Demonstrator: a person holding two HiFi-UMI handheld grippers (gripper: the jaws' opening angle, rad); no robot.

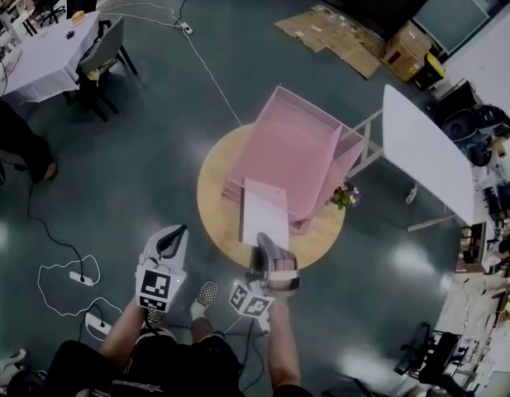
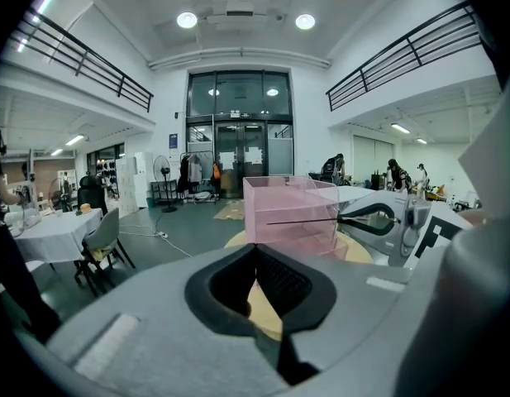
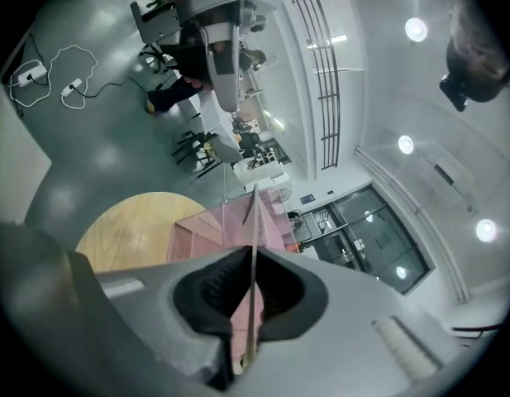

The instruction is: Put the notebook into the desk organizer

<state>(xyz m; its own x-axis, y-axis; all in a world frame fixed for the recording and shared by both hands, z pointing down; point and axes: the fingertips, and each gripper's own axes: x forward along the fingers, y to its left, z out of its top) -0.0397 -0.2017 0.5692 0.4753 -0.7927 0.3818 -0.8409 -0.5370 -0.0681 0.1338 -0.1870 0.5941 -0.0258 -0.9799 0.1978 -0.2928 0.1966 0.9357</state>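
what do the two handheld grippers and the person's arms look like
The left gripper and right gripper share one design: pale grey, wedge-shaped plastic bodies with black textured pads lining the jaws. Each carries a white cube printed with black square markers near the hand. The person wears dark clothing that leaves the forearms uncovered, and a checkered shoe.

Round ceiling lights (image 2: 187,20) light the hall evenly, leaving pale, soft reflections on the glossy grey floor (image 1: 139,180) and only faint shadows. The head view is dim and slightly soft. Both gripper views bend strongly toward dark, vignetted corners, and their nearest foreground is blurred.
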